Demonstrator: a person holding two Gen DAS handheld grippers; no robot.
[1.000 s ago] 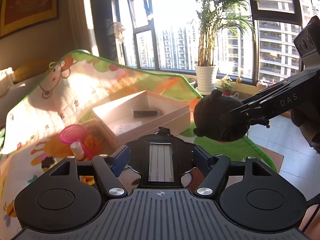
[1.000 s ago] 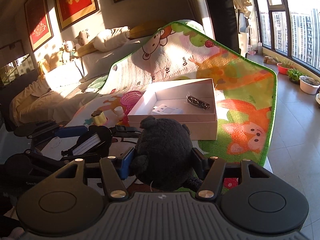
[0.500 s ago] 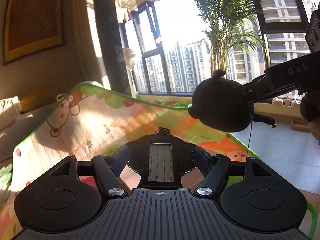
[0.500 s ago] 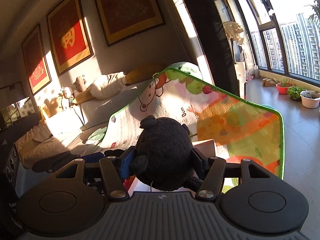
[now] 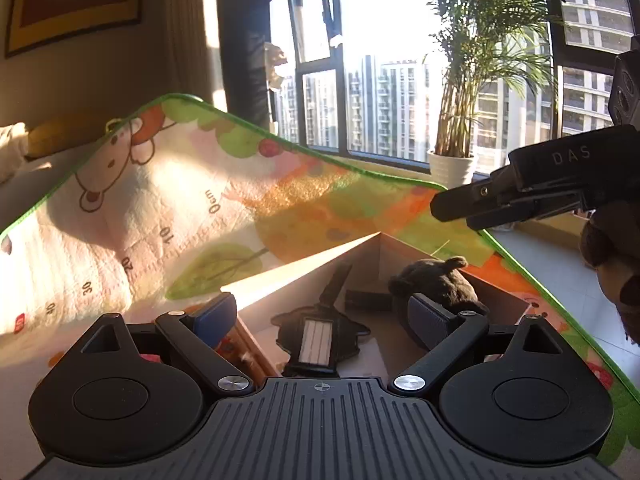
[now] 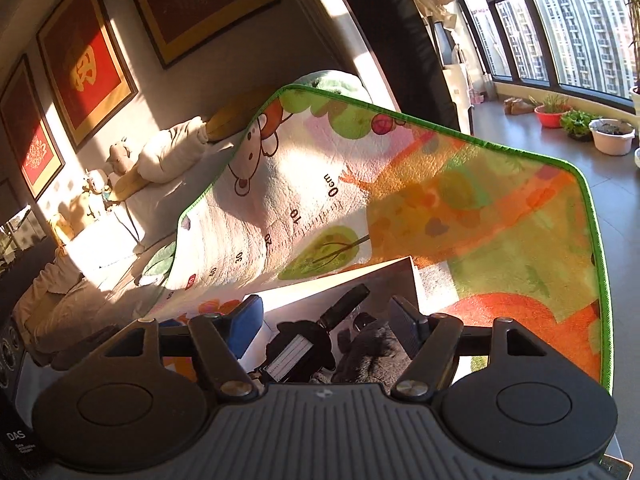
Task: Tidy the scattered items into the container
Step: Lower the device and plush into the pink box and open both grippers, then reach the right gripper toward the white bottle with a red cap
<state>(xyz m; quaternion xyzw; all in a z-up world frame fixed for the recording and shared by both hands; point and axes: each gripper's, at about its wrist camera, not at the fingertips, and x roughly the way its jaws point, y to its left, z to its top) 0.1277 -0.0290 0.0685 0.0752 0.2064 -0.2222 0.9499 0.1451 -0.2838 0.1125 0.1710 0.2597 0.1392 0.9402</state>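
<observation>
A white cardboard box point(image 5: 304, 272) lies on the colourful play mat. A black plush toy point(image 5: 436, 284) lies inside it at the right, beside a black device with a white striped panel point(image 5: 318, 340) and a small dark bar point(image 5: 368, 300). My left gripper point(image 5: 322, 314) is open and empty above the box. My right gripper point(image 6: 326, 318) is open and empty above the same box point(image 6: 360, 280), with the plush toy point(image 6: 372, 354) and the black device point(image 6: 294, 354) below it. The right gripper's body point(image 5: 532, 192) shows at the right of the left wrist view.
The play mat point(image 5: 160, 200) with a cartoon bear and a ruler print slopes up behind the box; its green edge point(image 6: 596, 248) runs along the right. A potted palm point(image 5: 452, 160) stands by the window. A bed with pillows point(image 6: 168, 156) lies to the left.
The right gripper has opened and let go of the black plush toy, which now lies in the box. The left gripper has opened and the black device it held lies in the box.
</observation>
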